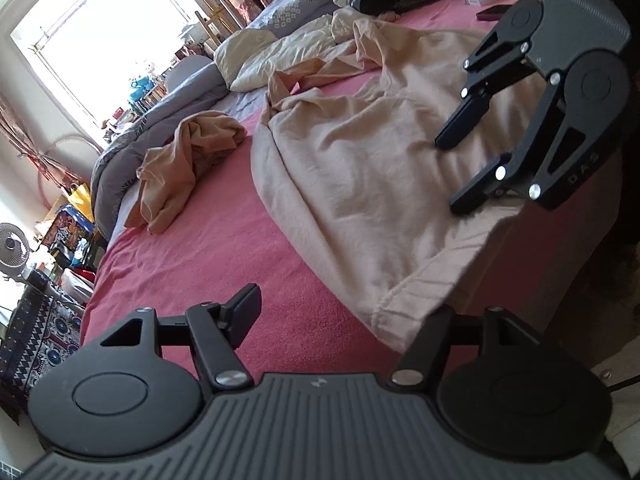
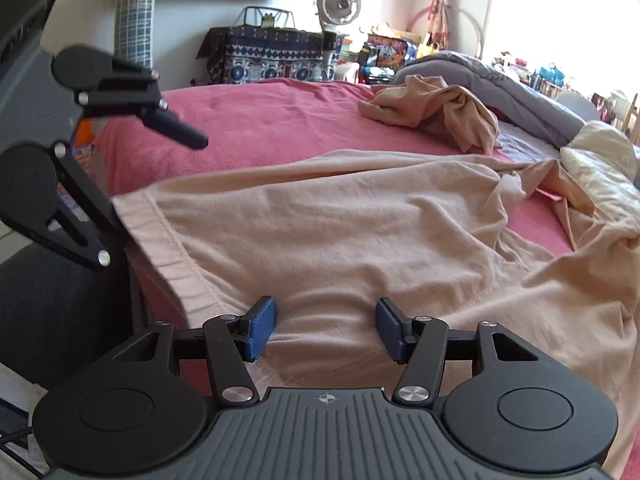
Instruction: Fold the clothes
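Note:
A pale beige garment lies spread on the pink bed sheet, its ribbed hem hanging over the near bed edge. My left gripper stands open at the hem's corner. One of its fingers is above the sheet, and the other is hidden behind the cloth edge. My right gripper is open, low over the hem. Its blue pads stand apart with cloth lying below them, not pinched.
A crumpled tan garment lies farther up the sheet. A grey duvet and a cream pillow line the far side. A fan and a patterned cabinet stand past the bed.

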{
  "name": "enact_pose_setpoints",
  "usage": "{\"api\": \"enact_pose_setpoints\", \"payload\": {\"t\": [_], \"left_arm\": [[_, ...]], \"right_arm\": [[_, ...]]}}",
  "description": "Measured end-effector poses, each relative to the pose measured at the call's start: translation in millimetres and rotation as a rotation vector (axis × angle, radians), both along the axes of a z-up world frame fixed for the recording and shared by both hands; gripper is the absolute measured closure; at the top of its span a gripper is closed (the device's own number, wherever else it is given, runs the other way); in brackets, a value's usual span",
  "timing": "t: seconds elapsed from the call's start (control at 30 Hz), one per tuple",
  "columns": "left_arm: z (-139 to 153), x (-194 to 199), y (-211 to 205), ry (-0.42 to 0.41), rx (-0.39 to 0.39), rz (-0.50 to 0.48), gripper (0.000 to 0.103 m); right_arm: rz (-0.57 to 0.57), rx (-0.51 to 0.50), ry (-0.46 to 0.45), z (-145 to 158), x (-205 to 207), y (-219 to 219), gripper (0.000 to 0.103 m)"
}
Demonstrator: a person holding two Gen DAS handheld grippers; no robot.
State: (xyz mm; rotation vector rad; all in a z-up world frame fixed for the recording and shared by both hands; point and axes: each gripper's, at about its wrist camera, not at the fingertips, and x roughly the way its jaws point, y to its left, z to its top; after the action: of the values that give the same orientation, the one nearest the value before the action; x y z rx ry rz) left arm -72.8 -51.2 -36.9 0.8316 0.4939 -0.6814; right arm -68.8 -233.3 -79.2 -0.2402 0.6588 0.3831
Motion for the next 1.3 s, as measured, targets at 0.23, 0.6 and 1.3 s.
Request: {"api": "enact_pose_setpoints", "payload": {"t": [0.23, 0.6, 1.3], "left_arm": [[22, -4, -1, 0.069, -0.107, -0.116, 0.038], [23, 1, 3, 0.074, -0.065, -0.189, 0.038], [20, -18, 25, 0.036, 0.159, -0.441, 0.034]], "right_arm": [[-0.026, 0.022, 0.003, -1, 6, 2, 0.037], [-0.034, 0.037, 0.004, -1, 4, 1, 0.035], [-0.043, 0.034, -0.005, -2, 2, 2, 0.031]]}}
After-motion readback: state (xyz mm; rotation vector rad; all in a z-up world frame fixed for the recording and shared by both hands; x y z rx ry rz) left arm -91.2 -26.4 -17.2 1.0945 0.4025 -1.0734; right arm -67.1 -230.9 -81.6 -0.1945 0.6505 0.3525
